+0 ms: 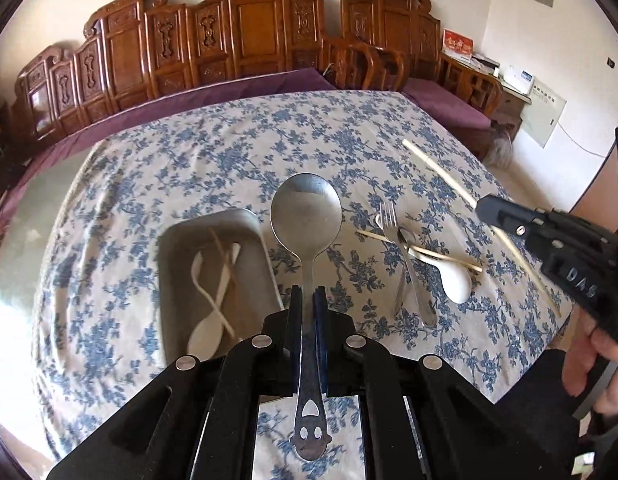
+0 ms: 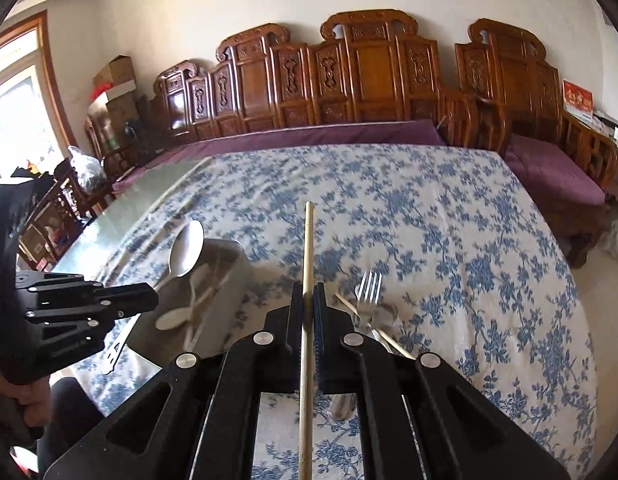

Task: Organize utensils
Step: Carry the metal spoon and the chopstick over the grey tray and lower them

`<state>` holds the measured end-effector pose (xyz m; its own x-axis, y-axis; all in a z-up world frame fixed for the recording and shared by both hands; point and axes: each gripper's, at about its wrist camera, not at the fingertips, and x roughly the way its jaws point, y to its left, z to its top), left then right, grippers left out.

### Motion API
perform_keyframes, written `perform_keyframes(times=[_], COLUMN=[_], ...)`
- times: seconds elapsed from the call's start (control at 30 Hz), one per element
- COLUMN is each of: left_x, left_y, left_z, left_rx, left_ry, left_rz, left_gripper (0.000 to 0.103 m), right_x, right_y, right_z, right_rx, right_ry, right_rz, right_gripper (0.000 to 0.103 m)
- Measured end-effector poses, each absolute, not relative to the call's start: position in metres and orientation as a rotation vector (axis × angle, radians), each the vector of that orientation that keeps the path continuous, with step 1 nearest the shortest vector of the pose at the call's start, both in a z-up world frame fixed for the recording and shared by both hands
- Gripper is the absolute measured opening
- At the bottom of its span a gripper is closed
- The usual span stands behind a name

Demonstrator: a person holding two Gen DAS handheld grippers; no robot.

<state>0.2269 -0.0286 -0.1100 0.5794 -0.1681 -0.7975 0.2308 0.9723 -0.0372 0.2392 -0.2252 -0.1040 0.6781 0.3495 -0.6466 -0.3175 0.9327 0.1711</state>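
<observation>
**Tray lies left of both loaded grippers**

Tray first: we see the metal tray (image 1: 213,280) at the left of the flowered tablecloth (image 1: 237,148), its long axis running near to far, with a white spoon (image 1: 213,320) and chopsticks already inside. Our left gripper (image 1: 307,300) is clenched on the handle of a steel spoon (image 1: 307,208), bowl pointing away, just right of the tray's rim, so we judge this hand the nearer one. Further right lie a fork (image 1: 393,236), a chopstick (image 1: 421,248) and a white ceramic spoon (image 1: 455,280). Our right gripper (image 2: 307,300) is clamped on a wooden chopstick (image 2: 307,248) pointing far, and we judge it must cross leftward to the tray.
</observation>
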Motion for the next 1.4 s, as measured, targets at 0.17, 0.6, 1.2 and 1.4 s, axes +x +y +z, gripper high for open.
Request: perform_keyframes(times=[0.17, 0.6, 1.2, 1.4], left_x=[0.224, 0.236, 0.289, 0.3], left_y=[-0.016, 0.017, 0.064, 0.071], left_z=[-0.097, -0.091, -0.184, -0.204], left_rx=[0.048, 0.026, -0.051, -0.068], left_ry=[0.913, 0.942, 1.084, 1.107], left_rz=[-0.23, -0.218, -0.173, -0.181], left_gripper=[0.005, 0.005, 0.005, 0.005], right_x=[0.235, 0.248, 0.282, 0.292], right_y=[-0.216, -0.181, -0.121, -0.11], right_z=[-0.085, -0.058, -0.124, -0.144], right_rx=[0.027, -0.016, -0.015, -0.021], right_ry=[0.734, 0.751, 0.87, 0.911], right_rz=[0.402, 0.498, 0.6, 0.609], right_gripper=[0.006, 0.006, 0.006, 0.006])
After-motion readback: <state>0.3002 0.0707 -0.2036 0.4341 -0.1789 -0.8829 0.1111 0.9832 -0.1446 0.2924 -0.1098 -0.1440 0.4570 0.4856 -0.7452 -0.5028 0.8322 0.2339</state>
